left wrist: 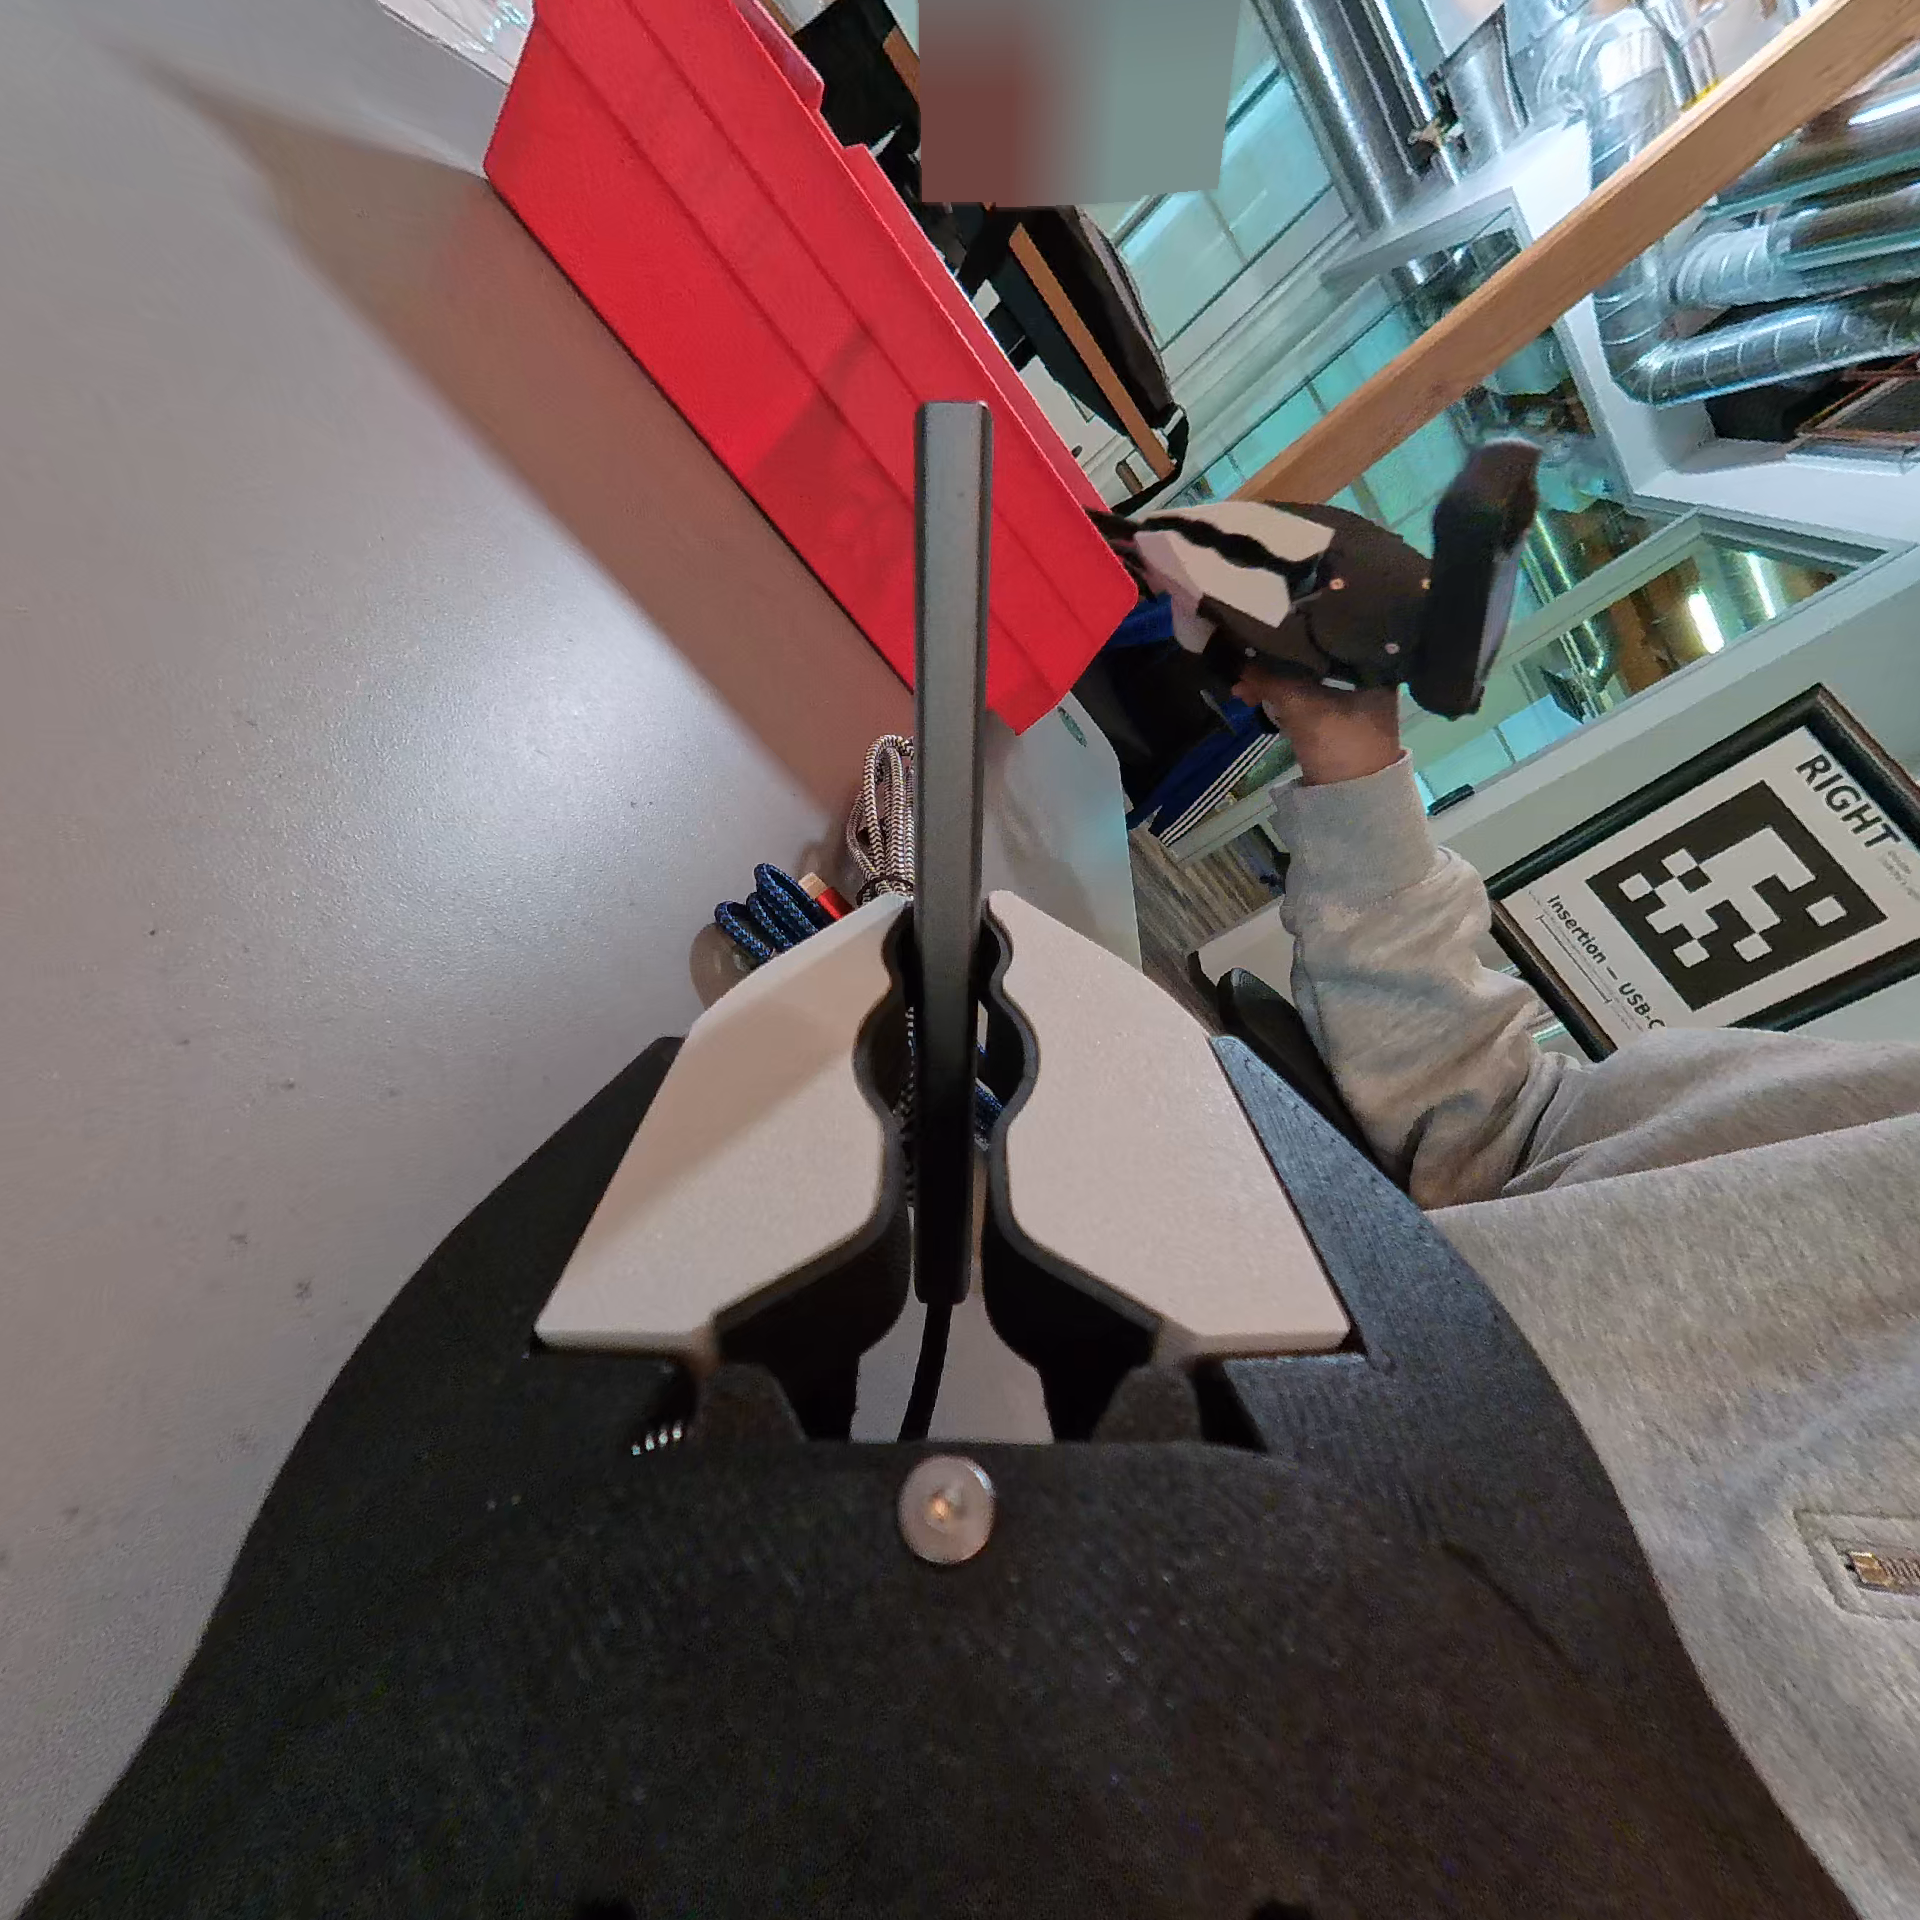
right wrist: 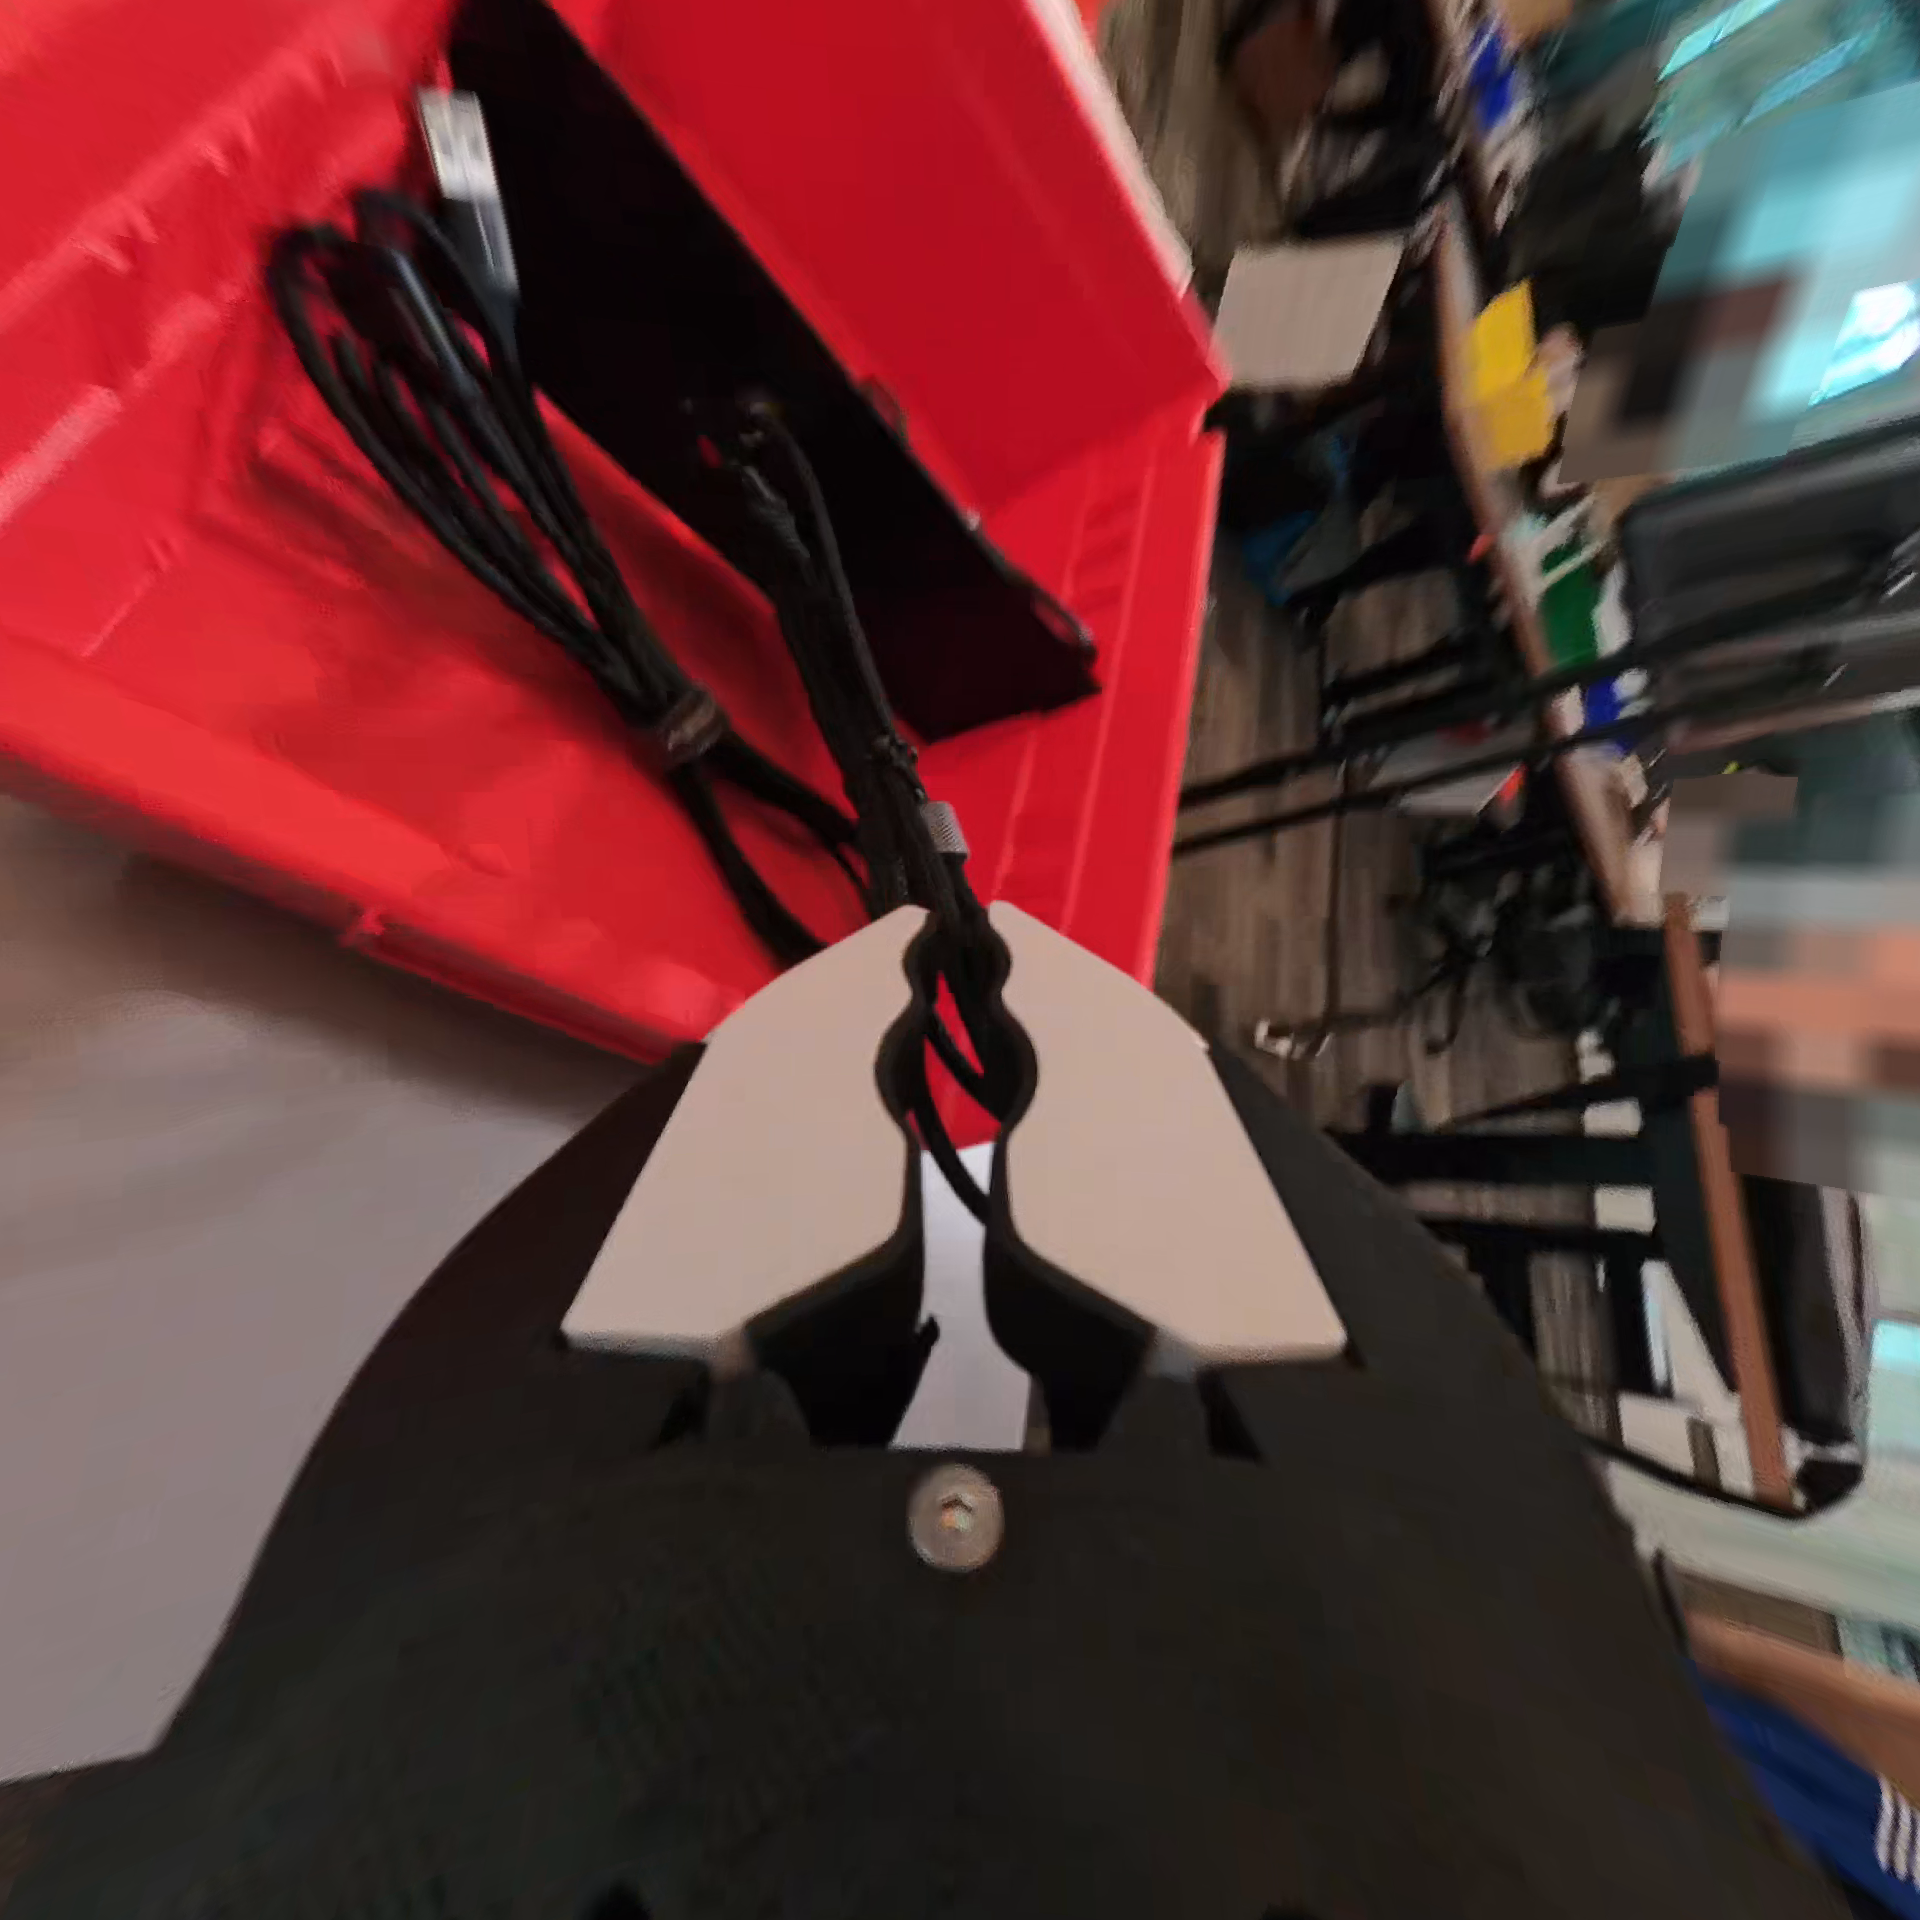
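Left gripper (left wrist: 948,935) clamps a thin dark slab (left wrist: 951,727) edge-on above the tabletop (left wrist: 312,831). Right gripper (right wrist: 958,925) is closed around a black cable bundle (right wrist: 831,675) over the red bin (right wrist: 1039,260).

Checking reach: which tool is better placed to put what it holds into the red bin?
Right, probably. The right tool grips a black cable right at the open red bin; the left tool, clamping a dark slab, sits outside its wall.

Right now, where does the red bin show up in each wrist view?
Left wrist view: red bin runs from top centre down to mid-frame, behind the dark slab held in the left gripper.
Right wrist view: fills the upper left, black cables inside.
Shared landmark: the grey tabletop under the bin.
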A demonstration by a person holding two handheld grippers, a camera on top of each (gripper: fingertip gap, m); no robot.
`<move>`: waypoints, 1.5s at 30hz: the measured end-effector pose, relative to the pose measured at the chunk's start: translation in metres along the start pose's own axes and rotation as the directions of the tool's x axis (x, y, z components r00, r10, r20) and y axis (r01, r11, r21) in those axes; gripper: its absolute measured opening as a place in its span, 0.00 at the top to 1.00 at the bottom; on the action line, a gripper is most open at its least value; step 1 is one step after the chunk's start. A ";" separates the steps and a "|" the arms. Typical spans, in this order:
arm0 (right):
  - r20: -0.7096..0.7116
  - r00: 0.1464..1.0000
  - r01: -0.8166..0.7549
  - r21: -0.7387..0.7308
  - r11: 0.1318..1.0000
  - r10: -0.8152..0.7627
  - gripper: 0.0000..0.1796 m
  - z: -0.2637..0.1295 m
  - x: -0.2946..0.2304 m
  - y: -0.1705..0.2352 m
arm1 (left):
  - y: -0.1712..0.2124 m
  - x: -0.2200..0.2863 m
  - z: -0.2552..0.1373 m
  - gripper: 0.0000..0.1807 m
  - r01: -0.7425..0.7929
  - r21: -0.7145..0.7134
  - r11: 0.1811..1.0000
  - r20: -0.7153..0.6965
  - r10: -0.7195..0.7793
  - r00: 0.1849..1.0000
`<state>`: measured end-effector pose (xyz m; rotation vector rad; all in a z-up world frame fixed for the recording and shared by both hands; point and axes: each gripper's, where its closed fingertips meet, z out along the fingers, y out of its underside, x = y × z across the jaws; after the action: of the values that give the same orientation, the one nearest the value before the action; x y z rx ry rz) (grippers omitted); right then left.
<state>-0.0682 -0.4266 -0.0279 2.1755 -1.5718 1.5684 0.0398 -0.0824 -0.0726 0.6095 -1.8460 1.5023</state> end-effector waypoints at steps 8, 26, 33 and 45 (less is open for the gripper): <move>0.014 0.999 -0.049 0.407 0.912 0.047 0.97 -0.043 0.026 -0.039 | 0.000 0.000 0.000 0.95 0.005 0.000 1.000 -0.002 -0.005 1.000; 0.188 0.885 -0.460 0.219 0.861 0.425 0.86 0.005 0.021 -0.013 | 0.000 -0.001 0.000 0.94 0.006 0.000 1.000 -0.002 -0.006 1.000; 0.569 0.749 -0.597 0.358 0.718 0.339 0.85 -0.061 -0.074 -0.128 | 0.000 0.000 -0.001 0.94 0.007 0.003 1.000 -0.004 -0.007 1.000; 0.699 0.714 -0.387 0.440 0.810 -0.038 0.83 -0.098 -0.255 -0.192 | 0.016 0.026 0.014 0.92 0.101 -0.067 0.993 -0.168 -0.111 0.980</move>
<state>0.0086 -0.1048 -0.0704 3.3417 -1.6534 1.4953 0.0079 -0.0908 -0.0653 0.5258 -1.6928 1.3821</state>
